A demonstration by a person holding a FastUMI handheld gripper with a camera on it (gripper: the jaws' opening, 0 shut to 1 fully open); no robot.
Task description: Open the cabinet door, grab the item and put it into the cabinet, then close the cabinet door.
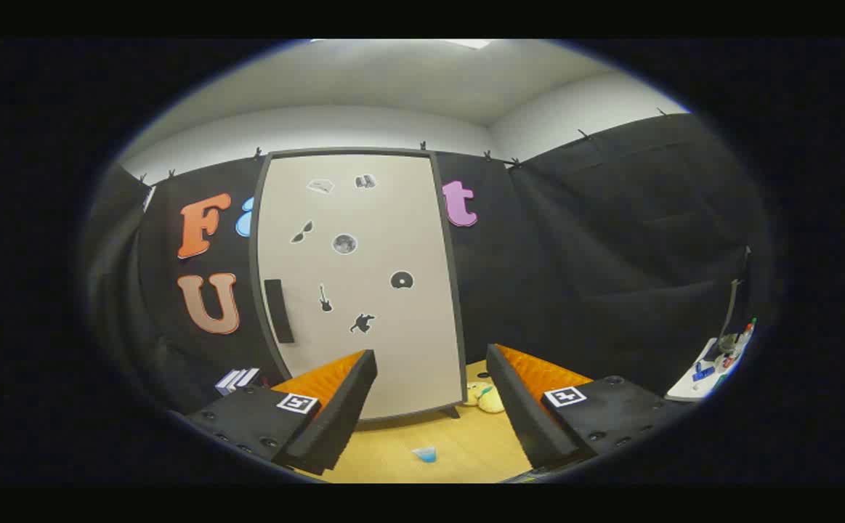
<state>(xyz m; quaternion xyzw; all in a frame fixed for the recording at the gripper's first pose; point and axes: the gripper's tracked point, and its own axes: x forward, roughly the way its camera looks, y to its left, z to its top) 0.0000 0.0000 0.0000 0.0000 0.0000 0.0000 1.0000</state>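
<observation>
In the gripper view, the gripper (429,407) hangs with its 2 fingers spread wide and nothing between them. Beyond them stands the cabinet (360,283), its door closed and the dark handle (278,310) untouched. The yellow plush item (485,396) lies on the wooden floor (458,447) just beside the cabinet's base. All 3 steps appear left: opening, stowing, closing.

Shut cabinet door (364,283) blocks ahead of the spread gripper (429,407); bare floor (458,443) between them.
</observation>
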